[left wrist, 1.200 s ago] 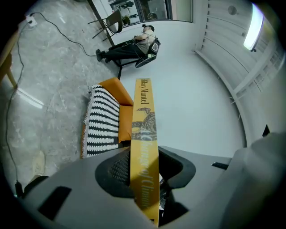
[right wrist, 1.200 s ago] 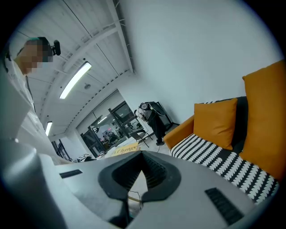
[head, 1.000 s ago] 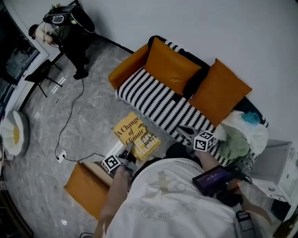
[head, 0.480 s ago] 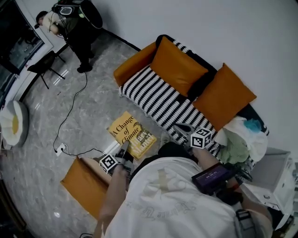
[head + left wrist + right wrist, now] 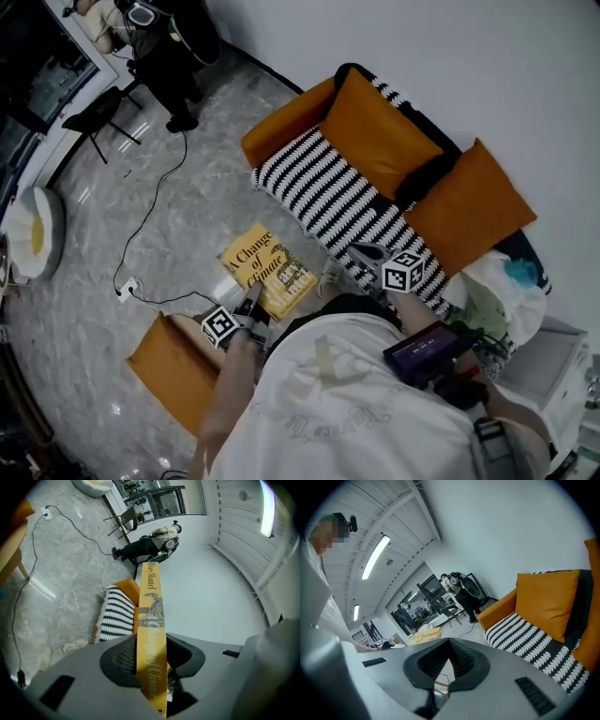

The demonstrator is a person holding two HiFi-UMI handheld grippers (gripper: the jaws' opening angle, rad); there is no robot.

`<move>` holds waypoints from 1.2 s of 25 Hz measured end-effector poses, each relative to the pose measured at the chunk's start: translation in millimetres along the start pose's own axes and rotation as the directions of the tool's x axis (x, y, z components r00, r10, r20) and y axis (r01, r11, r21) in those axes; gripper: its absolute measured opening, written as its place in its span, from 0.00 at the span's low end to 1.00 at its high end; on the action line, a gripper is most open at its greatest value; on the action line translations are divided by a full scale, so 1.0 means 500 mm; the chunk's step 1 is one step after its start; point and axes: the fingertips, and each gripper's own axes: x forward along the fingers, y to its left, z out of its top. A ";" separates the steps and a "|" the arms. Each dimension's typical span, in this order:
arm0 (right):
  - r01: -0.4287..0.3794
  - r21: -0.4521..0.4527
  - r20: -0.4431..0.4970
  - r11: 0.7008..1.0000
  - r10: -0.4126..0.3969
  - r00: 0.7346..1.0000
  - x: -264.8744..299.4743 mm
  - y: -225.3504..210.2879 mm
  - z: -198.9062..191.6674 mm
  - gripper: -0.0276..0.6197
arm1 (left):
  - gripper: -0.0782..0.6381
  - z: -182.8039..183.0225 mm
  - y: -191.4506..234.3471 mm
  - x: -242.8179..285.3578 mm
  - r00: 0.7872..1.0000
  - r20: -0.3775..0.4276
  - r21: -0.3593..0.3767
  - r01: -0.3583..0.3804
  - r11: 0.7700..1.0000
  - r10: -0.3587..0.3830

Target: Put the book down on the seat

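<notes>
In the head view a yellow book hangs cover up over the grey floor, just in front of the sofa's black-and-white striped seat. My left gripper is shut on the book's near edge. In the left gripper view the book's spine runs between the pads of my left gripper, which press on both sides. My right gripper hovers over the seat's front edge, shut on nothing. In the right gripper view the tips of my right gripper meet. Beyond them are the book and the seat.
Two orange cushions lean on the sofa back. A heap of clothes fills the sofa's right end. An orange stool stands by my left arm. A cable, a folding chair and a person are further off.
Both hands have shifted a little, the book still held in the left gripper. The view has swung, so the sofa now sits further right and higher in the picture.
</notes>
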 end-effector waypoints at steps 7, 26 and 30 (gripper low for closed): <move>0.002 0.018 -0.024 1.000 -0.001 1.000 0.052 -0.075 0.065 0.06 | 0.31 0.056 -0.031 0.104 1.000 -0.008 0.014 -0.018 1.000 0.018; 0.041 0.114 0.014 0.993 -0.043 0.999 0.082 -0.283 0.174 0.06 | 0.31 0.109 -0.131 0.418 0.979 -0.166 0.126 -0.094 0.988 0.114; 0.056 0.134 0.022 0.989 -0.060 0.998 0.083 -0.307 0.174 0.06 | 0.31 0.111 -0.152 0.467 0.975 -0.193 0.140 -0.084 0.987 0.111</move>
